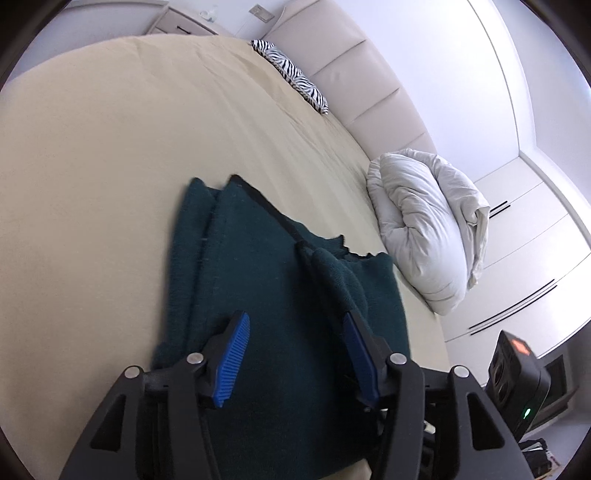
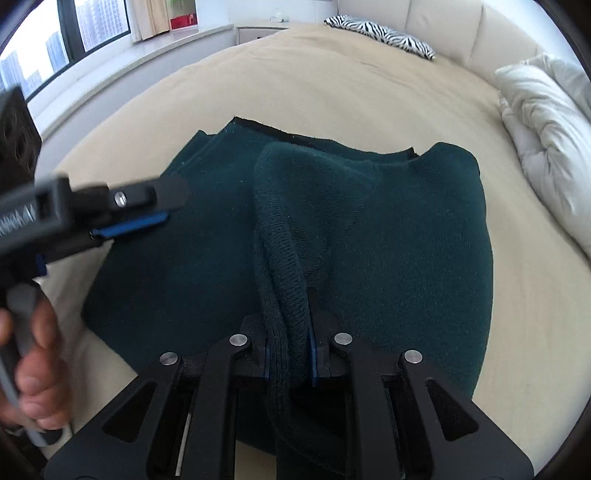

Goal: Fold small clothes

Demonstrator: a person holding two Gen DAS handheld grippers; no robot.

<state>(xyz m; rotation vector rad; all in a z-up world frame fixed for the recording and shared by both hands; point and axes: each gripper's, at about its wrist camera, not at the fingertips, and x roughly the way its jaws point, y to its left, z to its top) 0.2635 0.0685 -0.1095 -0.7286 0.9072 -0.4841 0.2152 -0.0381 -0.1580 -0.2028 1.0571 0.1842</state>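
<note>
Nearest the right wrist camera, the right gripper [image 2: 290, 354] is clenched on a raised ridge of the dark green garment [image 2: 388, 236], the knit fabric bunched between its blue pads [image 2: 312, 350] and lifted above the rest of the cloth. The left gripper [image 1: 295, 347] stands released over the same garment, its blue pads [image 1: 232, 363] spread wide apart with nothing between them; in the right wrist view it appears from the side at the left edge [image 2: 162, 212], blurred, with the person's hand [image 2: 33, 373] wrapped on its handle.

The garment lies spread on the beige bedsheet [image 1: 110, 166] at the near edge of the bed, partly folded in layers, with a black-trimmed edge [image 1: 266, 205] on its far side. The sheet is smooth, with faint creases farther back.

Beyond the garment, a crumpled white duvet [image 1: 424, 229] sits against the cream padded headboard [image 1: 351, 74], and a zebra-striped pillow [image 1: 291, 75] lies farther along the same headboard.

Only the left wrist view shows the white wardrobe doors [image 1: 524, 236] with dark slot handles, a black device with a green light [image 1: 517, 380] low at the right, and a bedside drawer unit [image 1: 181, 26] at the far corner. Only the right wrist view shows the window [image 2: 55, 40] with city towers outside, the pale sill [image 2: 147, 55] beneath it and a red box [image 2: 183, 20] on that ledge.
</note>
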